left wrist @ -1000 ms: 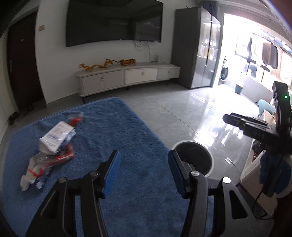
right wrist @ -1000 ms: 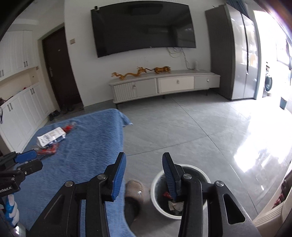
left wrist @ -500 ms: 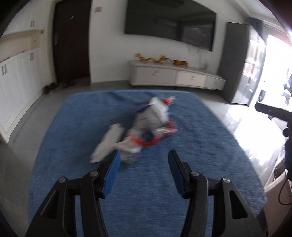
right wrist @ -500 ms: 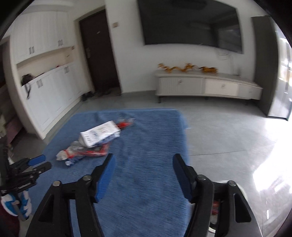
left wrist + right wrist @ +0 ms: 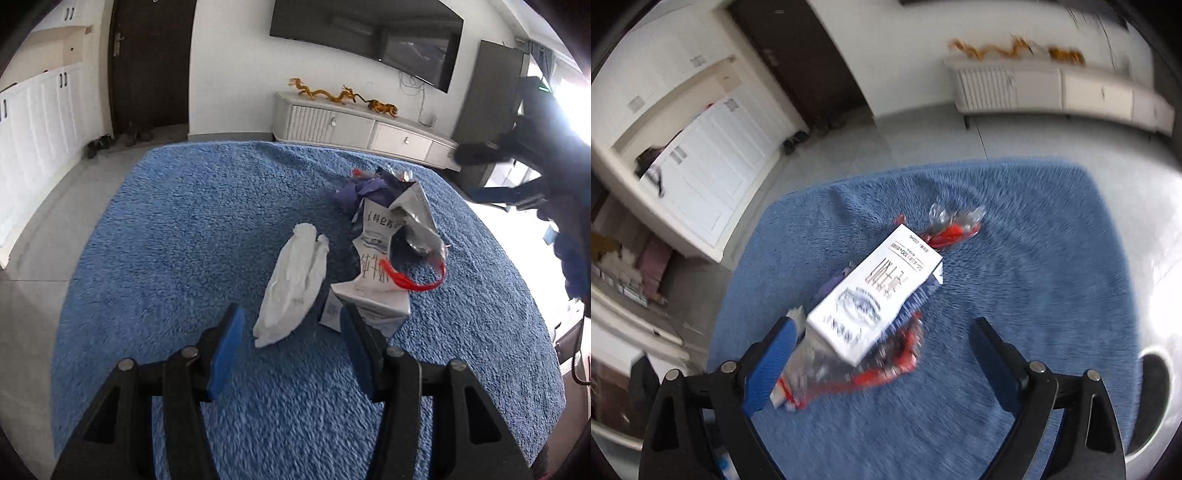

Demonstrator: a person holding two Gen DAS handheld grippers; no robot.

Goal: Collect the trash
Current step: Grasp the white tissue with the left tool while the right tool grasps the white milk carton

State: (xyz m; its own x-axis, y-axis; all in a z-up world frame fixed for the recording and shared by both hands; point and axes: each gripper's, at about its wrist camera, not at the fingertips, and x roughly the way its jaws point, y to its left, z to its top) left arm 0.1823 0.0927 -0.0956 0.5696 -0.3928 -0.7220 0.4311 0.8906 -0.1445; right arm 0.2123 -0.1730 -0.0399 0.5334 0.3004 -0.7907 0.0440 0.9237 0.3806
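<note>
The left gripper (image 5: 291,343) is hanging wide open over the blue rug (image 5: 184,229), with a crumpled white tissue (image 5: 293,288) lying between its fingertips. A torn milk carton (image 5: 384,266) is sitting just beside the tissue, a red wrapper (image 5: 410,282) draping across it

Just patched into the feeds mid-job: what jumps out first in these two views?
A heap of trash in the middle of the blue blanket: a white milk carton on top of red-and-clear wrappers, with a crumpled white tissue beside it. Both grippers, left and right, are open and aimed at the pile. A bin shows at the right wrist view's right edge.
</note>
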